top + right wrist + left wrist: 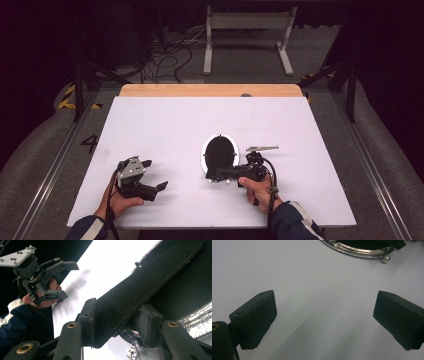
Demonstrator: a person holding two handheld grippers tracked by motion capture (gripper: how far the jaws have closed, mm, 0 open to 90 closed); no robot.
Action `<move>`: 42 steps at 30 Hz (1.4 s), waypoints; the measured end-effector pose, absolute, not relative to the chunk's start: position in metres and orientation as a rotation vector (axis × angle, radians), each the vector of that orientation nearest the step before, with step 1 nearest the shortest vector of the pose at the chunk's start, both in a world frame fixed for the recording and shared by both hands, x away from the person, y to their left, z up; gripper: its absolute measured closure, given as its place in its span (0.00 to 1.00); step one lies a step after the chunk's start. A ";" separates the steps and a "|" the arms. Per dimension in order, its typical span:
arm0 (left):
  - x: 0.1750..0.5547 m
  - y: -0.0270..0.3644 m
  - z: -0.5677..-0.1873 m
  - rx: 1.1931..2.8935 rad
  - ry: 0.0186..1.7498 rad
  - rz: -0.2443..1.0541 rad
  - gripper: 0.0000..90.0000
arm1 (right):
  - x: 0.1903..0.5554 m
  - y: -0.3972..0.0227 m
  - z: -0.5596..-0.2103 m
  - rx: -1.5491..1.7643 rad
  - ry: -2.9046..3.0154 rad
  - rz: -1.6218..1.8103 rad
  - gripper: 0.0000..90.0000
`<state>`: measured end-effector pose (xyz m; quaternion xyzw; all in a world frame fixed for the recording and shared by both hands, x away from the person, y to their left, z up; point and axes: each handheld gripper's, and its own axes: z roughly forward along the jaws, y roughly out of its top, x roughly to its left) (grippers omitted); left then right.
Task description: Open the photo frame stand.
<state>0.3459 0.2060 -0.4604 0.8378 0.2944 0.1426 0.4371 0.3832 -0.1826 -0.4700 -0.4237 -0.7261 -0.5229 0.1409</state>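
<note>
Jaws of the right gripper (pixel 220 173) are clamped on a black flat piece (pixel 140 290) at the near rim of an oval silver-rimmed mirror (pixel 204 150) lying mid-tabletop (pixel 160 125). Left gripper (pixel 161 186) jaws gape wide, empty, well apart from it.

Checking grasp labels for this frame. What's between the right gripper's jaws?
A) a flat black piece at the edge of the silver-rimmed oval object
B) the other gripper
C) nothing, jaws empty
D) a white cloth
A: in the right gripper view the right gripper has a flat black piece between its jaws, beside the silver rim; the left gripper stands apart, open.
</note>
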 end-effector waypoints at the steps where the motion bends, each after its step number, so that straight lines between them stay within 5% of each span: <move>1: 0.348 0.204 -0.460 2.079 0.735 0.348 0.07 | 0.383 -0.183 -0.470 -1.220 -2.096 -1.513 0.62; 23: 0.397 0.158 -0.453 2.066 0.677 0.098 0.15 | 0.380 -0.179 -0.467 -1.105 -2.225 -1.564 0.66; 42: 0.423 0.130 -0.455 2.043 0.661 0.028 0.20 | 0.371 -0.176 -0.464 -1.033 -2.319 -1.621 0.67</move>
